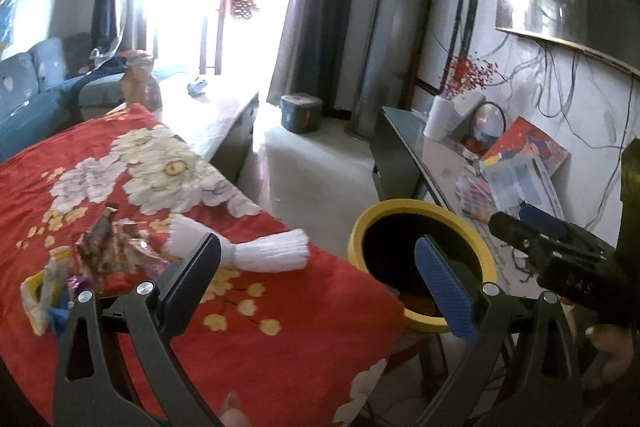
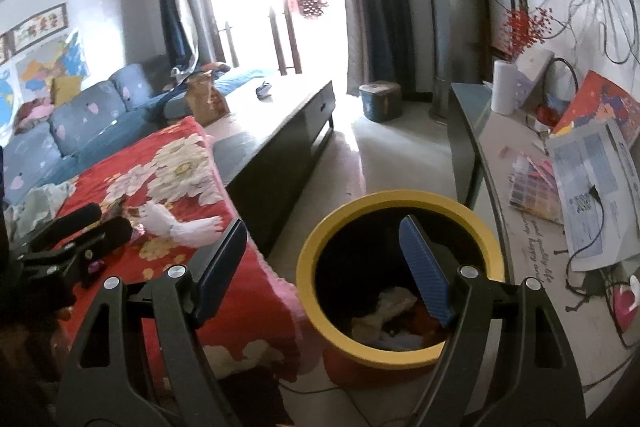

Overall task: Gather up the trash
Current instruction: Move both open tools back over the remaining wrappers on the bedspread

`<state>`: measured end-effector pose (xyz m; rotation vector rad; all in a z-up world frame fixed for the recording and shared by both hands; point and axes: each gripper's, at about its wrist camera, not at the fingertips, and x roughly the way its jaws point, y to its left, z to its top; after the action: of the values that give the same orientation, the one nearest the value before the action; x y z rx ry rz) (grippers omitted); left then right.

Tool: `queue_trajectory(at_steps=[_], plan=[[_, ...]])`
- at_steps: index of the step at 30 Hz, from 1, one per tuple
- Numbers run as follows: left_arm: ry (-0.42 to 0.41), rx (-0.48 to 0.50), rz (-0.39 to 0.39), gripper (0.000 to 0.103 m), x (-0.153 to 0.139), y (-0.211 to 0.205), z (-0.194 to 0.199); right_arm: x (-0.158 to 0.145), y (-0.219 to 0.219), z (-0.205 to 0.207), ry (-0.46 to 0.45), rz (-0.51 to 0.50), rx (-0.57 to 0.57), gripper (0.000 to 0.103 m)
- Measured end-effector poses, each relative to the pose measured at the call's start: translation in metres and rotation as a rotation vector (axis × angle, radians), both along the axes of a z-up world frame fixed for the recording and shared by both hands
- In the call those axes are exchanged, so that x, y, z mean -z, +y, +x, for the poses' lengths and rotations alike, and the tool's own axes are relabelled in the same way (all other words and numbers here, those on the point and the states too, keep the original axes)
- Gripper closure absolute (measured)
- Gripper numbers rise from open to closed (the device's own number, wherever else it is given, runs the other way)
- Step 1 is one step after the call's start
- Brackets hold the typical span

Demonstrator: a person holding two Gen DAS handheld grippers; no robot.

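Observation:
A yellow-rimmed bin (image 1: 384,215) (image 2: 320,239) stands on the floor beside a table under a red floral cloth (image 1: 248,311) (image 2: 168,163). Inside the bin lie crumpled papers (image 2: 394,311). On the cloth lie a white pleated paper (image 1: 272,251) (image 2: 180,225) and a heap of crumpled wrappers (image 1: 104,247). My left gripper (image 1: 320,259) is open and empty, above the cloth's edge near the white paper. My right gripper (image 2: 324,247) is open and empty, over the bin's mouth. The right gripper also shows in the left wrist view (image 1: 560,247).
A long low cabinet (image 2: 280,131) runs behind the red table toward the bright balcony door. A side table (image 2: 560,211) with papers, cables and a paper roll (image 2: 504,87) lines the right wall. A blue sofa (image 2: 80,123) stands at left, a small container (image 2: 380,101) on the floor.

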<state>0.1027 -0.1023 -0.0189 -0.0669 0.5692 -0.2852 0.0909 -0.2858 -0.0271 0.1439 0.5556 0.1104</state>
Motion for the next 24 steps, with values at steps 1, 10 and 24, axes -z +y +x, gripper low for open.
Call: queue_trajectory(at_steps=[1,10,24], plan=[[-0.002,-0.009,-0.001,0.008,-0.001,0.004,0.000,-0.001,0.004,-0.001,-0.002,-0.004,-0.010,0.032],[-0.021,-0.086,-0.012,0.008,-0.008,0.035,-0.006,-0.006,0.043,0.000,0.000,-0.037,-0.102,0.032],[-0.046,-0.228,-0.033,0.008,-0.015,0.094,-0.013,-0.007,0.104,-0.004,0.007,-0.074,-0.241,0.032]])
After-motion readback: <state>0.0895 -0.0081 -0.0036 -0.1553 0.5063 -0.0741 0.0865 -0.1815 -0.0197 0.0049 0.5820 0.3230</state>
